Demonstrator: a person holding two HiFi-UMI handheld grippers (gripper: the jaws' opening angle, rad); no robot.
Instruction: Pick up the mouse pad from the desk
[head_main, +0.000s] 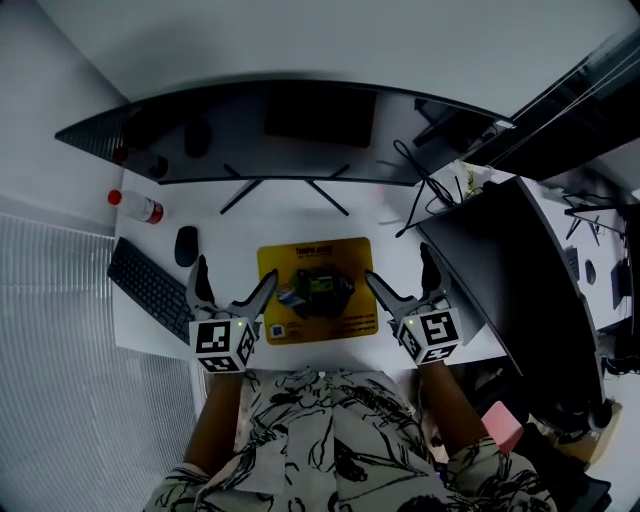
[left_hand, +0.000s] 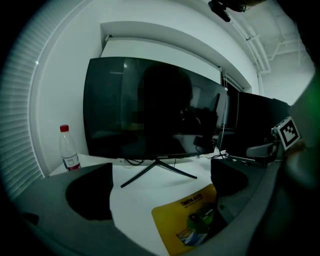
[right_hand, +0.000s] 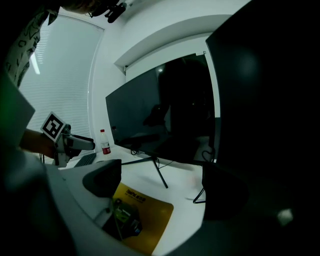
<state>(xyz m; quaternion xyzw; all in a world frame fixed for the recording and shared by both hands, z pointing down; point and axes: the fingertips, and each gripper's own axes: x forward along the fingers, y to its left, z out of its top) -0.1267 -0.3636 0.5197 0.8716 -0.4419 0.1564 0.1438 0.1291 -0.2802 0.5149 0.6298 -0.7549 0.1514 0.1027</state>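
Observation:
A yellow mouse pad (head_main: 345, 262) with a dark and green picture in its middle lies flat on the white desk (head_main: 300, 225), in front of the monitor stand. My left gripper (head_main: 235, 276) hovers at the pad's left edge, jaws wide open and empty. At the pad's right edge my right gripper (head_main: 400, 266) hangs the same way, open and empty. The left gripper view shows the pad (left_hand: 175, 220) low between the open jaws of the left gripper (left_hand: 160, 190). In the right gripper view the pad (right_hand: 152, 212) lies under the right gripper (right_hand: 162, 187).
A wide curved monitor (head_main: 270, 130) on a splayed stand fills the back of the desk. A keyboard (head_main: 150, 288), a black mouse (head_main: 186, 245) and a red-capped bottle (head_main: 138, 206) sit left of the pad. A second dark screen (head_main: 520, 290) and cables (head_main: 430, 190) stand at the right.

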